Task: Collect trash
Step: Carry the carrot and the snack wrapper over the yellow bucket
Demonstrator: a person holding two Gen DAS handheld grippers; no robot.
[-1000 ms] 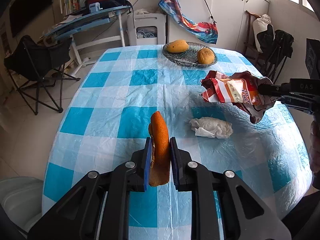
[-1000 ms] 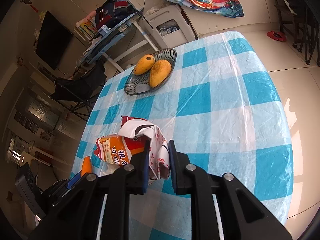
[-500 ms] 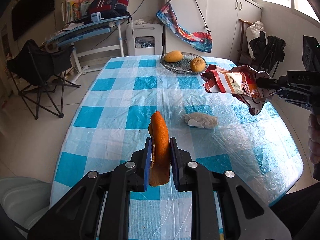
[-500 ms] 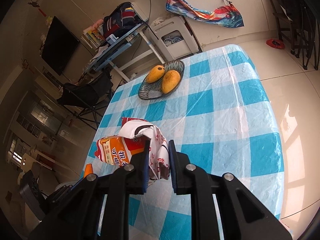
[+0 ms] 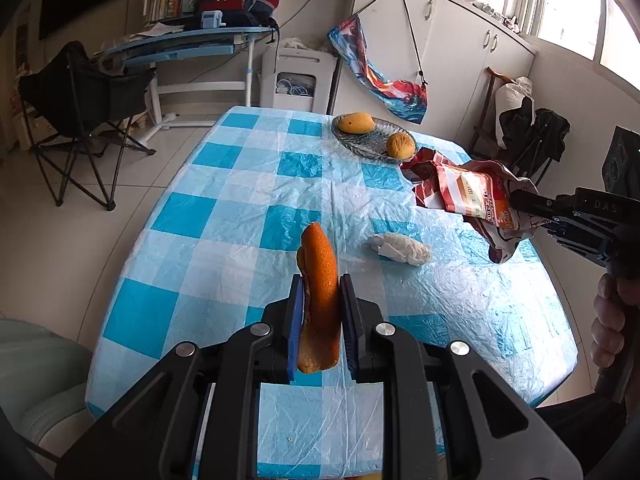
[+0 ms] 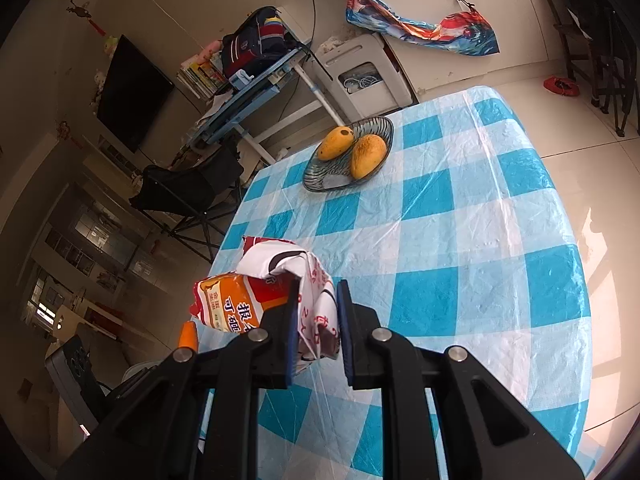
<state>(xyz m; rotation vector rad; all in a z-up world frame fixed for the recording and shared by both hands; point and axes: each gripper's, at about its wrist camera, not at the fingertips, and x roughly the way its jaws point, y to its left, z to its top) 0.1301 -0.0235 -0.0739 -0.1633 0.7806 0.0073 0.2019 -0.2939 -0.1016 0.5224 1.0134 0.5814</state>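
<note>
A curved strip of orange peel stands upright above the checked tablecloth, its pale pith edge to the left. A crumpled red, white and orange snack wrapper hangs in the air over the table's right side. A wadded white tissue, perhaps a napkin, lies on the cloth between them.

peel: orange | wrapper: red-white-orange | tablecloth: blue-white check

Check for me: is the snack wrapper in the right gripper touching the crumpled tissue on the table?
Apart. The left wrist view shows the snack wrapper held up in the right gripper, with bare tablecloth between it and the crumpled tissue.
</note>
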